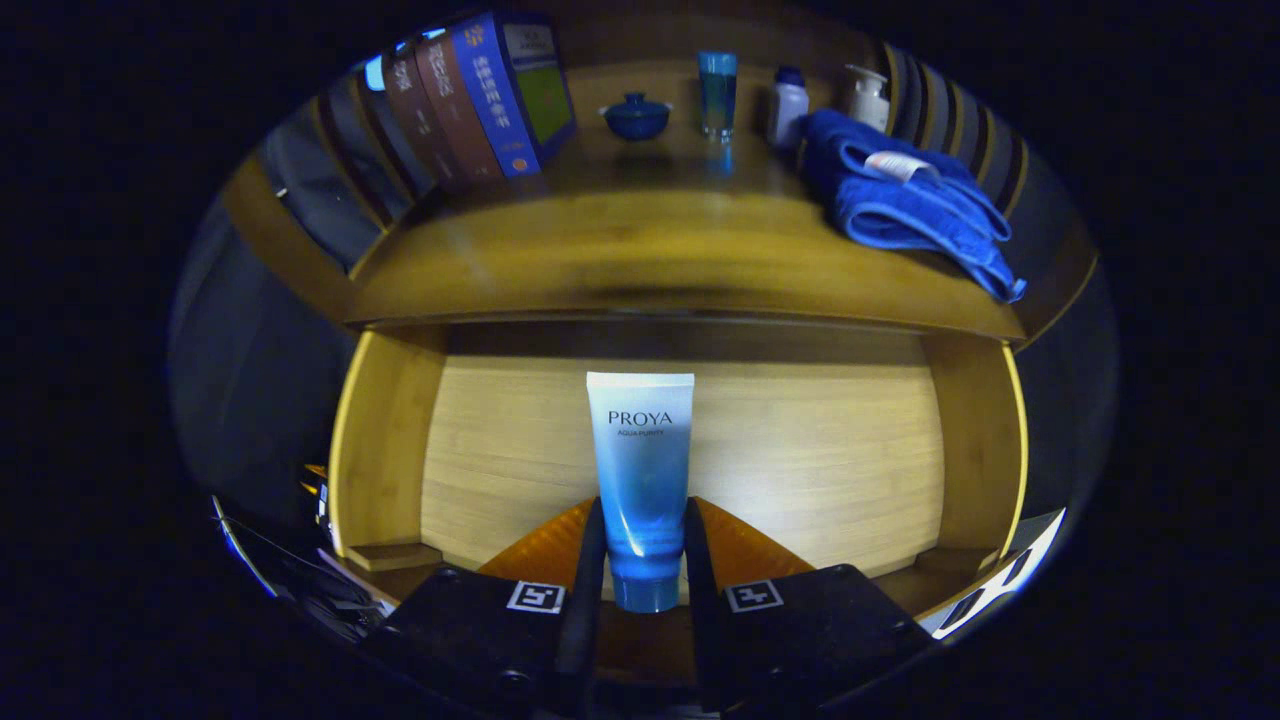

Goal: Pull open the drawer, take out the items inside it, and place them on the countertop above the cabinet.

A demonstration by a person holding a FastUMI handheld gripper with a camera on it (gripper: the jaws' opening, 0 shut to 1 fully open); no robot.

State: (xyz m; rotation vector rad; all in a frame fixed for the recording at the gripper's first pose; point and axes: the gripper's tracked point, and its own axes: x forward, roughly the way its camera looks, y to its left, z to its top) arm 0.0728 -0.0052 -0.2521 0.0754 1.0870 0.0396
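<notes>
A blue-and-white cosmetic tube [640, 470] stands between my fingers, cap end toward me, over the open wooden drawer [380, 450]. My gripper [645, 560] is shut on the tube's lower part near the cap, both fingers [594, 560] pressing its sides. The tube's flat crimped end points away, toward the drawer's back. Beyond and above the drawer lies the wooden countertop [640, 250] of the cabinet.
On the countertop stand several books [480, 100] at the back left, a blue lidded bowl [636, 115], a blue glass [717, 92], two small white bottles [787, 105] and a folded blue towel [905, 200] at the right. The countertop's front middle is bare.
</notes>
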